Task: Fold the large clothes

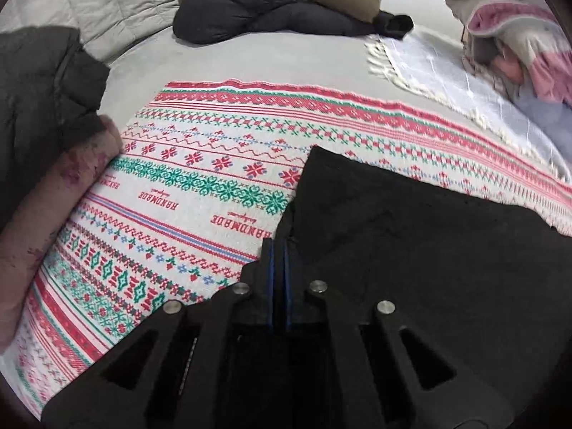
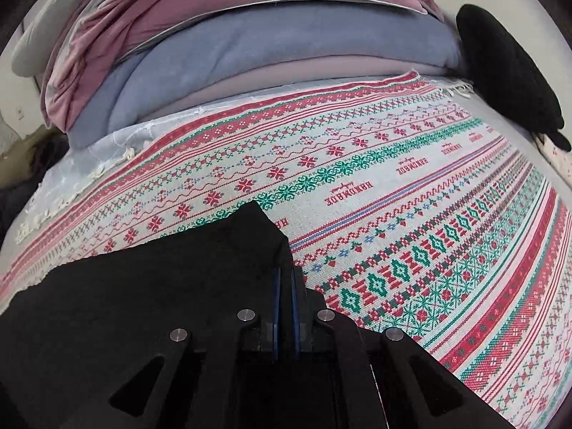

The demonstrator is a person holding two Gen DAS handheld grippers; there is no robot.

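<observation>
Left gripper (image 1: 279, 250) and right gripper (image 2: 286, 275) both pinching black garment (image 1: 411, 250) corners, laying it on patterned cloth (image 1: 200, 186) (bed). Early: first fold likely underway, later folds remaining.

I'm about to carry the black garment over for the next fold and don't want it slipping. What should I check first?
1. Left gripper shut on the black garment: ok.
2. Right gripper shut on a garment edge too: ok.
3. Patterned cloth underneath lying flat: ok.
4. Garment's far corner lying uncreased: ok.
5. Fabric between the two grips taut: cannot tell.
</observation>
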